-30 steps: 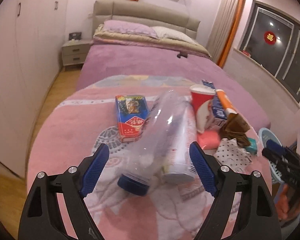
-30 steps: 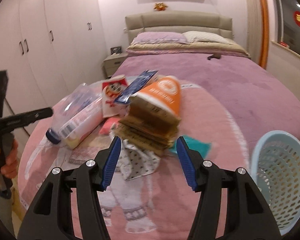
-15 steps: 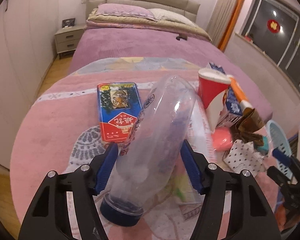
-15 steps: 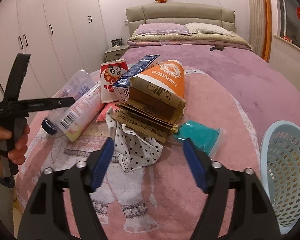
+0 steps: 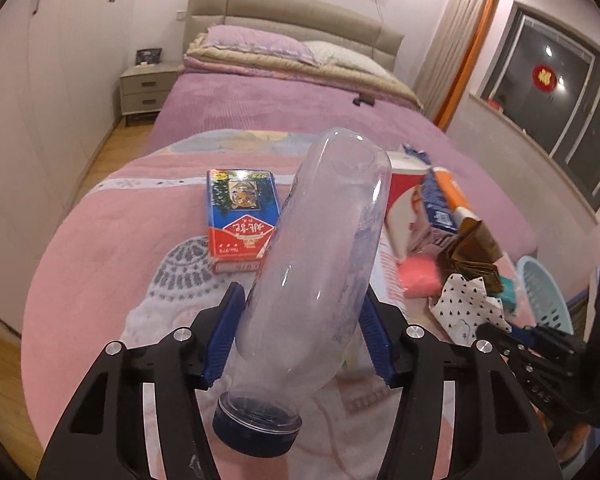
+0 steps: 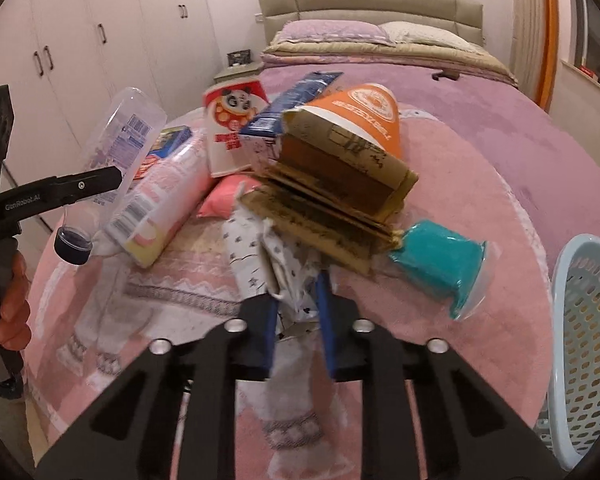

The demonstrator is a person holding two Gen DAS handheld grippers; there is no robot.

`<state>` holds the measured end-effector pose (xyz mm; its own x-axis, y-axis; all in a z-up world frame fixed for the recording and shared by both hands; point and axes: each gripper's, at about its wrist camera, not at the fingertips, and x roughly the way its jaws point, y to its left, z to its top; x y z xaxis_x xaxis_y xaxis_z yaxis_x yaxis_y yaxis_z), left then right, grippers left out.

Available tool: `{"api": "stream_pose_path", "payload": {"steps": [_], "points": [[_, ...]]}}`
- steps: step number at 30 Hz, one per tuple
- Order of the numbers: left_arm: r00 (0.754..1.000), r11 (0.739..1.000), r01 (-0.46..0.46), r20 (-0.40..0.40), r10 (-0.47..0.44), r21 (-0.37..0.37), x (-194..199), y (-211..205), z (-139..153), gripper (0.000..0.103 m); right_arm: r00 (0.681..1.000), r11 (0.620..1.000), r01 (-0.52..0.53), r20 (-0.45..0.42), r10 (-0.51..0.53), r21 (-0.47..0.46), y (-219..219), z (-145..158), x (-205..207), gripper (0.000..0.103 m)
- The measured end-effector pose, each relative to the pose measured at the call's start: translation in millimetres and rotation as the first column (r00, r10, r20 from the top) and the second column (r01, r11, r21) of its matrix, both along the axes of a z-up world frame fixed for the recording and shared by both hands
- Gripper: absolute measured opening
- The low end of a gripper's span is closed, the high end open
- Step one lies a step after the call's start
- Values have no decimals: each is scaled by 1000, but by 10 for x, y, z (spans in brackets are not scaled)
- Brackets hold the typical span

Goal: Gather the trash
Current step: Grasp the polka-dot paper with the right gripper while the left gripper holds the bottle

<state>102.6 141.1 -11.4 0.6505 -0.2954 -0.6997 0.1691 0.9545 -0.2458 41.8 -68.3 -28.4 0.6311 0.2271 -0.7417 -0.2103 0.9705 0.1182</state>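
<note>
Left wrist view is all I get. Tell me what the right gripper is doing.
Observer: The right gripper is shut on the spotted white wrapper.
Operator: Name what my clear bottle hides.
Observer: A pink-and-white bottle lies on the blanket, right beside the clear bottle.
Operator: Report the basket's inside.
Observer: The part of the blue basket that shows holds nothing.
</note>
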Motion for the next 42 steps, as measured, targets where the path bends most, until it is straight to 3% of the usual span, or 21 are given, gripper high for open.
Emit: {"api": "stream_pose_path", "payload": {"steps": [6, 14, 17, 20, 22, 24, 27, 32, 35, 36, 38, 39, 42], "points": [[1000, 999, -12, 26, 13, -36, -373, 7, 111, 55, 999, 1000, -20, 27, 20, -10, 43, 153, -347, 4], [999, 995, 50, 6, -50, -90, -656, -160, 103, 55, 994, 995, -85, -62, 88, 55, -59, 154, -677, 4], [998, 993, 66, 0, -66, -98, -723, -236, 67, 55, 995, 994, -93, -38, 95, 50, -75, 158, -761, 7], [997, 992, 77, -4, -78, -102, -753, -280, 40, 55, 997, 995, -75, -24, 76, 59, -157, 157, -792, 20], [996, 992, 84, 0, -85, -99, -780, -317, 43, 55, 998, 996, -57, -22, 58, 72, -208, 128, -801, 46], [996, 991, 88, 3, -88, -96, -801, -334, 48, 55, 999, 995, -34, -21, 36, 89, -247, 97, -791, 56], [996, 992, 93, 13, -92, -91, -836, -371, 66, 55, 998, 992, -44, -39, 49, 118, -237, 30, -783, 57], [994, 991, 109, 29, -107, -77, -885, -442, 94, 55, 999, 998, 14, -47, -11, 63, -151, -152, -746, 57], [992, 990, 122, 40, -120, -71, -912, -487, 104, 55, 998, 993, 42, -40, -38, 108, -211, -182, -724, 57], [992, 989, 125, 39, -122, -74, -913, -506, 104, 55, 998, 991, 47, -40, -42, 122, -220, -186, -714, 56], [991, 988, 133, 34, -131, -76, -907, -565, 91, 55, 999, 993, 29, -32, -26, 112, -183, -185, -708, 19], [990, 988, 138, 32, -136, -75, -905, -602, 86, 55, 999, 995, 10, -37, -7, 97, -144, -191, -701, 10], [988, 985, 154, 30, -153, -71, -890, -715, 97, 55, 1000, 998, -13, 5, 13, 67, -114, -136, -781, 6]]}}
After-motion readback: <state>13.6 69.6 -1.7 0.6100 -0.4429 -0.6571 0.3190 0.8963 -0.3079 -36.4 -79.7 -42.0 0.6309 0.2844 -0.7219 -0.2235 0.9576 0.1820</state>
